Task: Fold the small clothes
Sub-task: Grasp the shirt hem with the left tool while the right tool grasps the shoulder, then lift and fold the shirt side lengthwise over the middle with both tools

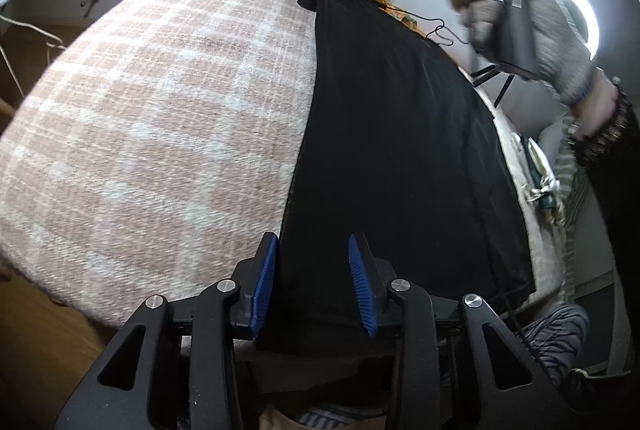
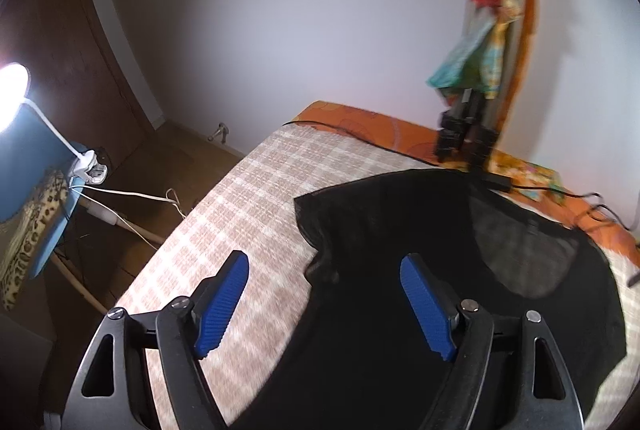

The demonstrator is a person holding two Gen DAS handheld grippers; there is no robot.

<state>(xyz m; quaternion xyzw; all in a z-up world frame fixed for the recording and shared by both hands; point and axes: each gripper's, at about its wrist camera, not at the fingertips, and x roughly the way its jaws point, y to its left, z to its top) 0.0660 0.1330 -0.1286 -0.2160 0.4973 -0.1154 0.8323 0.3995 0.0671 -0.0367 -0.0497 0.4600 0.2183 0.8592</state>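
A black garment (image 1: pixel 400 150) lies flat along a pink-and-white checked blanket (image 1: pixel 160 130) on a bed. My left gripper (image 1: pixel 313 238) hovers low over the garment's near end. Its blue pads (image 1: pixel 266 282) stand a little apart, with the cloth's left edge between them and no pinch visible. In the right wrist view the black garment (image 2: pixel 380 350) shows a sleeve corner and a sheer neckline. My right gripper (image 2: pixel 324 266) is open wide above that shoulder edge, with one pad over the blanket (image 2: pixel 240 198) and the other over the cloth. A gloved hand (image 1: pixel 520 22) carries the right gripper, blurred.
Black tripod legs (image 2: pixel 460 134) and a black cable (image 2: pixel 360 138) sit on the orange sheet (image 2: pixel 400 130) at the bed's far end. A lamp (image 2: pixel 12 82) and white cords stand left of the bed. Striped clothes (image 1: pixel 560 182) are piled at the right edge beside a ring light (image 1: pixel 580 10).
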